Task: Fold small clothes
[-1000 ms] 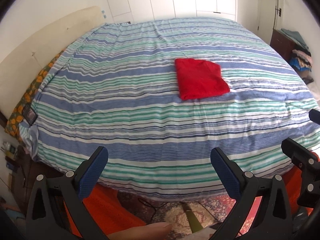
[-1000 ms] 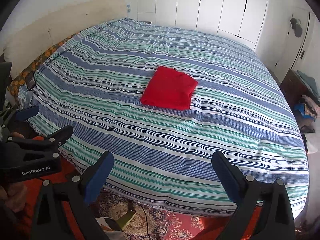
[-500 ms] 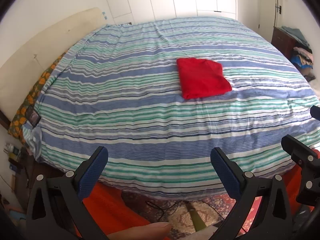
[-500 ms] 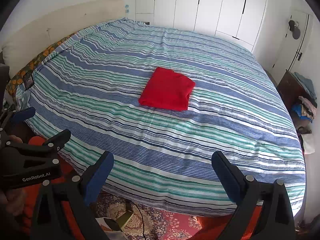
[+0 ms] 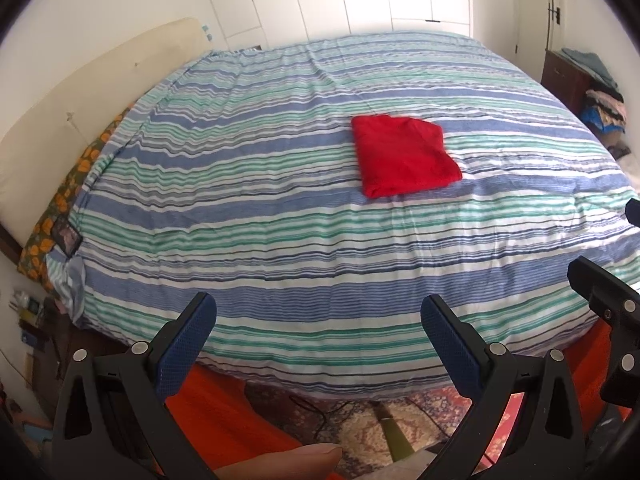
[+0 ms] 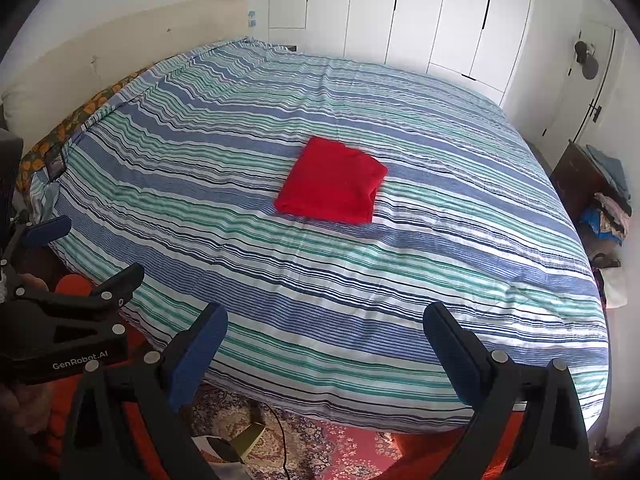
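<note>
One folded red garment (image 5: 404, 156) lies on one striped bed (image 5: 280, 240). Two hand-held grippers show: the left hand-held gripper (image 5: 318, 322) and the right hand-held gripper (image 6: 326, 330), each with two blue-padded fingers. One patterned rug (image 6: 320, 448) covers the floor.

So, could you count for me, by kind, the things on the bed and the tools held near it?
Folded red garment on the striped bed cover: 1
Tools, both open and empty, held back past the bed's near edge: 2, the left tool and the right tool
Total: 3
</note>
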Motion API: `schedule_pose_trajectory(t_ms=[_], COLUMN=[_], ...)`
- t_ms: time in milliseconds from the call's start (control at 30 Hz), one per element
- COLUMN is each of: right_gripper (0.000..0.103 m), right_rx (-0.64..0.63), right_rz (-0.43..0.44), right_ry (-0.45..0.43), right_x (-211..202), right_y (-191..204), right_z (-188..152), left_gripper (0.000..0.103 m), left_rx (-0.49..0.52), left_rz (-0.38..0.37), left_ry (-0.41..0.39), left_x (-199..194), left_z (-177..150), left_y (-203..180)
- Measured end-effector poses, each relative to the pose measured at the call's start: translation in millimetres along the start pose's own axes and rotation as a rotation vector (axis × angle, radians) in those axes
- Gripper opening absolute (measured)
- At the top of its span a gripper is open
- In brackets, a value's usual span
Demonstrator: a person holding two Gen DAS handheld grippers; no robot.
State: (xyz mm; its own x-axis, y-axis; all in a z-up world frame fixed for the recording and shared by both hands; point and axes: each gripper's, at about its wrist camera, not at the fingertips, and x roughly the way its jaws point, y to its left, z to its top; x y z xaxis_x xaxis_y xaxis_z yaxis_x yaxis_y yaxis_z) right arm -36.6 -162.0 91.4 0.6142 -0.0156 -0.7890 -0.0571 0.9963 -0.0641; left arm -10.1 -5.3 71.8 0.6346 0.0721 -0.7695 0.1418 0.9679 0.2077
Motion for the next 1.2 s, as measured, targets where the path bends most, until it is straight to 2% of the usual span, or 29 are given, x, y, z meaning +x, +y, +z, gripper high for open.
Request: schedule_pose_trajectory(t_ms=[533, 1200], right_gripper=[0.097, 0.097], right_rx=[0.008, 0.015], right_rz=[-0.082, -0.082], right_ry=[-0.033, -0.029], right_x=[-9.0, -9.4], right_y=[-3.9, -5.9], right_z=[4.9, 3.2], left_gripper=[0.102, 0.102], left_rx=[-0.006, -0.012], left_rz=[-0.004, -0.009], left_ry=[0.005, -0.006], left_x=[2.4, 0.9], left_z=[4.0, 4.5], left_y=[-0.8, -2.0])
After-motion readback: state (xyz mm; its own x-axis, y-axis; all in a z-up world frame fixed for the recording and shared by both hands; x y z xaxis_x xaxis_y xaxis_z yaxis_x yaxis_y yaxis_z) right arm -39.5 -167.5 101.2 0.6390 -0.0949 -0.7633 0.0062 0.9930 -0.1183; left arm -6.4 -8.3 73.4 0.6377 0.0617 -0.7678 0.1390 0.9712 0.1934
